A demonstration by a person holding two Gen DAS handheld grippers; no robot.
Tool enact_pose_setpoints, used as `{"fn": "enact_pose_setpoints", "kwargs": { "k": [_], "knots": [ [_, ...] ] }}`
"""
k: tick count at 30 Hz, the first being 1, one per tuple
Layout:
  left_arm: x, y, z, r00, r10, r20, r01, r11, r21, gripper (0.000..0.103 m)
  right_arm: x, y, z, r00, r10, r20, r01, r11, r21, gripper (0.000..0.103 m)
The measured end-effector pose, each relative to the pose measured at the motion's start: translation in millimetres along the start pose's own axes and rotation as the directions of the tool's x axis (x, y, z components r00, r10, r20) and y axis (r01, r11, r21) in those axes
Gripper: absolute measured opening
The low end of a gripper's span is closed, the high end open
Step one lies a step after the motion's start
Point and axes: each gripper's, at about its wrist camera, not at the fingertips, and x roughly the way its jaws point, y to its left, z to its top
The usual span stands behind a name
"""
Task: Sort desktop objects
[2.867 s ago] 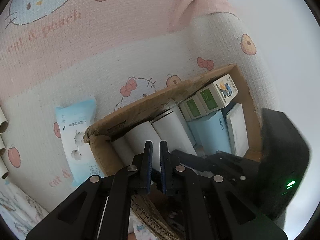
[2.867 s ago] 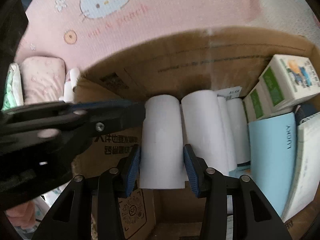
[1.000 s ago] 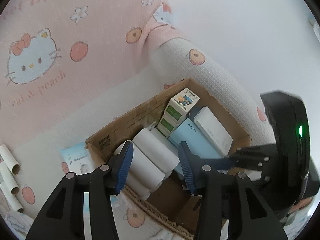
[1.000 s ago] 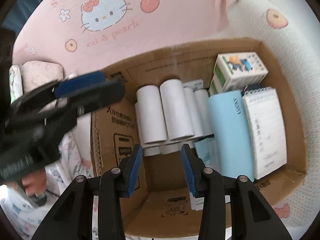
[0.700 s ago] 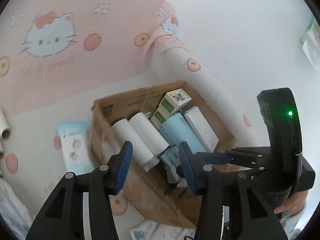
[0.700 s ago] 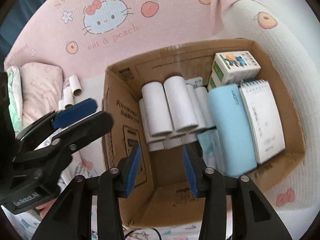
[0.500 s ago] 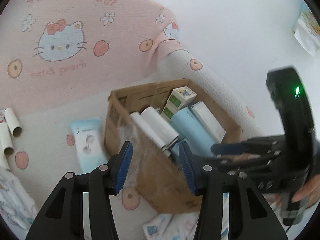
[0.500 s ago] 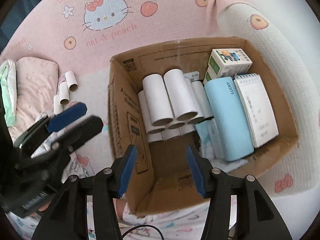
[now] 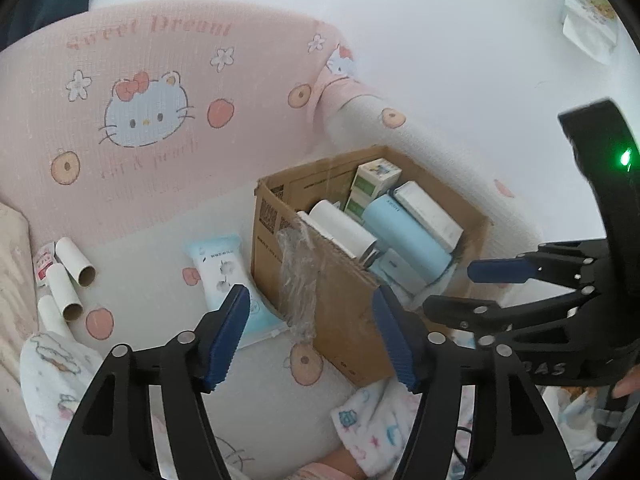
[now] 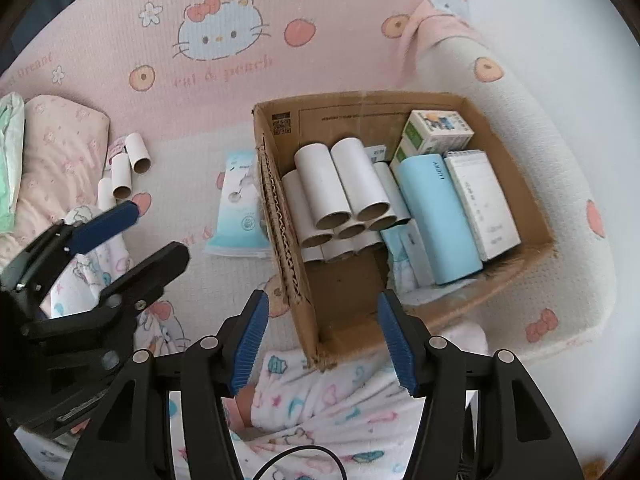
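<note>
Both claws have pulled back from the box [image 10: 420,308]; left claw [image 9: 312,336] and right claw [image 10: 324,344] are opening, nothing between them. Tubes [image 10: 344,196] are stacked at the box's left wall, saving room; three tubes [image 10: 124,168] remain at the bed's left edge.

A pink-and-white cartoon-cat blanket [image 10: 224,92] covers the bed, its far part rising pink, its right edge rolled into a white bolster [image 10: 560,152]. A plain white wall [image 9: 460,40] stands beyond, evenly daylit.
</note>
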Motion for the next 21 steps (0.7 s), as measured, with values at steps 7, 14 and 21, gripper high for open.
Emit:
{"fn": "enact_pose_setpoints", "kwargs": {
  "k": [7,14,21],
  "knots": [
    [-24.7,-2.8,-3.1,1.0,0.013,0.001,-0.013,1.0,-0.022,0.079,-22.6,6.8,-15.1,0.997,-0.042,0.068,0.043,0.999,-0.015,0.063],
    [-31.7,-5.1,-15.9,0.996,0.081,-0.021,-0.082,0.996,-0.028,0.079,-32.3,10.6,-25.8,0.993,-0.046,0.107,0.048,0.999,-0.009,0.063],
    [-54.6,-16.5,-18.1,0.998,0.061,0.035,-0.059,0.998,-0.033,0.079,-53.9,9.9,-39.0,0.985,-0.056,0.163,0.058,0.998,-0.004,0.063]
  ]
}}
